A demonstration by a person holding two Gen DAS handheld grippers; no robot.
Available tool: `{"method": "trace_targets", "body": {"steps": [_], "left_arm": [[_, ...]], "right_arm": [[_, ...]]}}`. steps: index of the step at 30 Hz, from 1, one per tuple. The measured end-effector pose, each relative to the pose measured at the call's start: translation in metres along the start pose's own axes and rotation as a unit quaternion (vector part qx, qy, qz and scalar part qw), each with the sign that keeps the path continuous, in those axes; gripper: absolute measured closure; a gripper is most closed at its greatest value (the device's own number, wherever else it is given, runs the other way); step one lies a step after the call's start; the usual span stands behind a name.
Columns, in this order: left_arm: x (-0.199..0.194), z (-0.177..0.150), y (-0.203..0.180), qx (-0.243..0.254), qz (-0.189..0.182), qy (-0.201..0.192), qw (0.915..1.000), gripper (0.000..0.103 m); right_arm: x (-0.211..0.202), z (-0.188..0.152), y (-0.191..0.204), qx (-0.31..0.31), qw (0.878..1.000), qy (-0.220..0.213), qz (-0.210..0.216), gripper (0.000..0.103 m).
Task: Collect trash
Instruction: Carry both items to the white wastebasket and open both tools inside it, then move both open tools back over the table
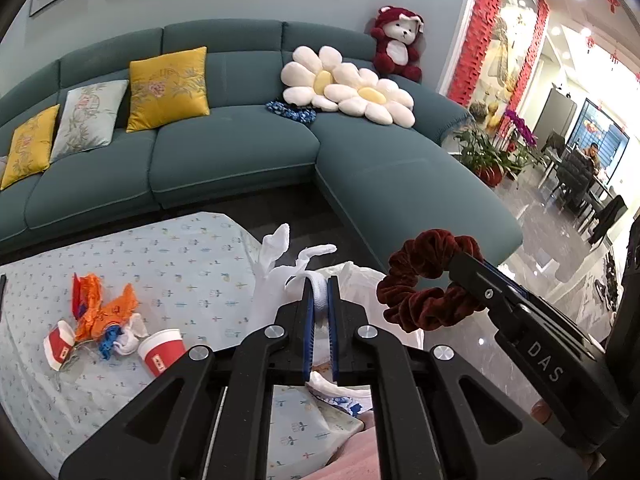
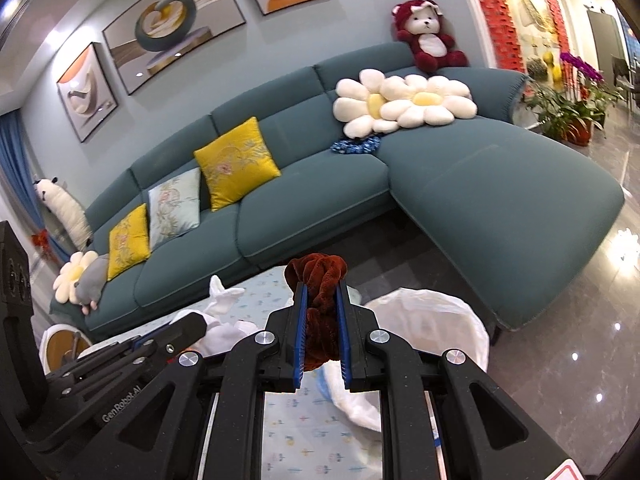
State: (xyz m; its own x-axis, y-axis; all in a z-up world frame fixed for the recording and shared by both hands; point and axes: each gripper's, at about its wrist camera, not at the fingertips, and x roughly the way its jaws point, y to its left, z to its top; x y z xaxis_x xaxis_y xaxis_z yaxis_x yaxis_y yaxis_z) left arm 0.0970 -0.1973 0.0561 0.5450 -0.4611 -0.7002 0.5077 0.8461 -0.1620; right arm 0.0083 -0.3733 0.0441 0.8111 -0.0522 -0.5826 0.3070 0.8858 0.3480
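Note:
My left gripper (image 1: 319,286) is shut on a handle of the white plastic trash bag (image 1: 276,280) and holds it up at the table's right edge. My right gripper (image 2: 321,294) is shut on a dark red velvet scrunchie (image 2: 320,276), which hangs above the bag's open mouth (image 2: 432,316); the scrunchie also shows in the left wrist view (image 1: 424,276). On the patterned tablecloth (image 1: 192,264) lie orange and blue wrapper scraps (image 1: 100,308), a crushed red paper cup (image 1: 60,344), a second red paper cup (image 1: 162,350) and a white tissue (image 1: 128,338).
A teal sectional sofa (image 1: 240,152) with yellow and pale cushions, flower pillows (image 1: 344,88) and a red plush bear (image 1: 398,42) stands behind the table. A blue scrunchie (image 1: 290,110) lies on the sofa. Potted plants (image 1: 492,152) and glossy floor lie to the right.

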Motion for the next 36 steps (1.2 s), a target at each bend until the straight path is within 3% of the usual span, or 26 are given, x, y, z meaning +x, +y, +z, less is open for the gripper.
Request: {"method": "trace_targets", "body": {"steps": [11,13,14,16,19,28,36], "left_arm": [[0.042,0.003,-0.021,0.013,-0.018,0.029,0.9994,0.096],[0.051,0.003,-0.022,0.012,-0.019,0.034,0.9992,0.094],[0.054,0.003,-0.023,0.013,-0.016,0.037,0.9991,0.09],[0.06,0.003,-0.023,0.012,-0.009,0.042,0.999,0.072],[0.064,0.001,-0.018,0.005,0.006,0.041,0.9991,0.06],[0.051,-0.006,0.01,-0.023,0.028,0.036,0.9987,0.053],[0.022,-0.011,0.046,-0.048,0.047,0.016,0.9976,0.053]], "right_arm": [[0.036,-0.003,-0.038,0.02,0.999,0.032,-0.033,0.088],[0.044,-0.004,-0.043,0.019,0.998,0.037,-0.04,0.084],[0.047,-0.005,-0.043,0.017,0.998,0.036,-0.047,0.083],[0.054,-0.006,-0.046,0.017,0.998,0.042,-0.054,0.078],[0.057,-0.011,-0.047,0.017,0.997,0.045,-0.062,0.072],[0.051,-0.019,-0.025,0.014,0.998,0.047,-0.05,0.062],[0.042,-0.029,0.023,-0.025,0.998,0.044,-0.035,0.057]]}}
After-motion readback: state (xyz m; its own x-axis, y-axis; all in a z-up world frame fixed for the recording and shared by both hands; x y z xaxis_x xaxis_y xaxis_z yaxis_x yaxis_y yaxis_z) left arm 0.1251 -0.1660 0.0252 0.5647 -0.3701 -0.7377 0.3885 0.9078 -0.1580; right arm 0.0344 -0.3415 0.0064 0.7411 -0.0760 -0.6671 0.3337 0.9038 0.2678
